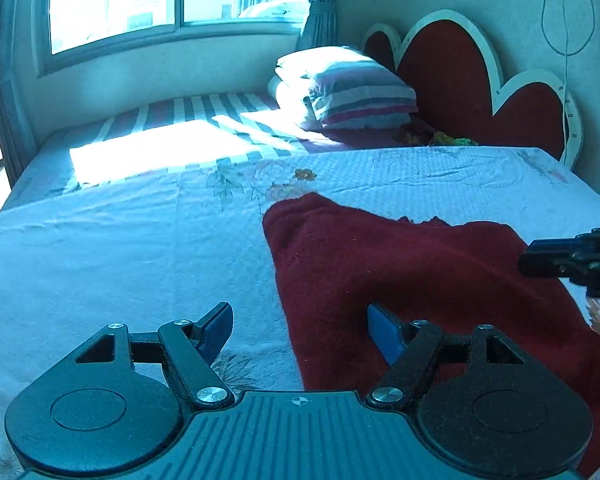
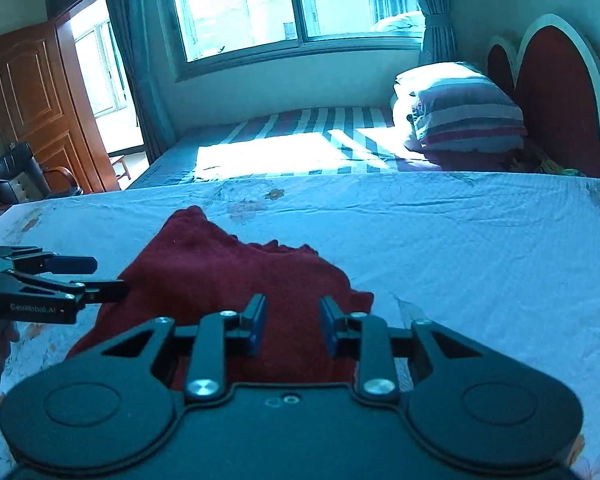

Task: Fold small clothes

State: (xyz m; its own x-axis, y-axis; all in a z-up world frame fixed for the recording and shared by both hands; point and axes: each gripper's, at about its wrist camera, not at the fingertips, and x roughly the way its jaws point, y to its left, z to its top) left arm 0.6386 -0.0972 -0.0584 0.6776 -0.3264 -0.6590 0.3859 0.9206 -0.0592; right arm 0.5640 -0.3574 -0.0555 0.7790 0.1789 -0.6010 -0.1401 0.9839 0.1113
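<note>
Left wrist view: nearest, the left gripper [image 1: 300,330] hangs wide and empty over the near left edge of a dark red garment [image 1: 400,264] lying on the pale bedsheet [image 1: 120,248]. Right gripper [image 2: 293,326] — narrowly parted, holding nothing — hovers above it. Next likely comes choosing an edge to pinch. Sleeves, collar — indistinct; the near hem is hidden.

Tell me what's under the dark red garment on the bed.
The dark red garment lies on a pale floral sheet that shows all around it. Anything beneath the cloth itself is covered and cannot be seen.
</note>
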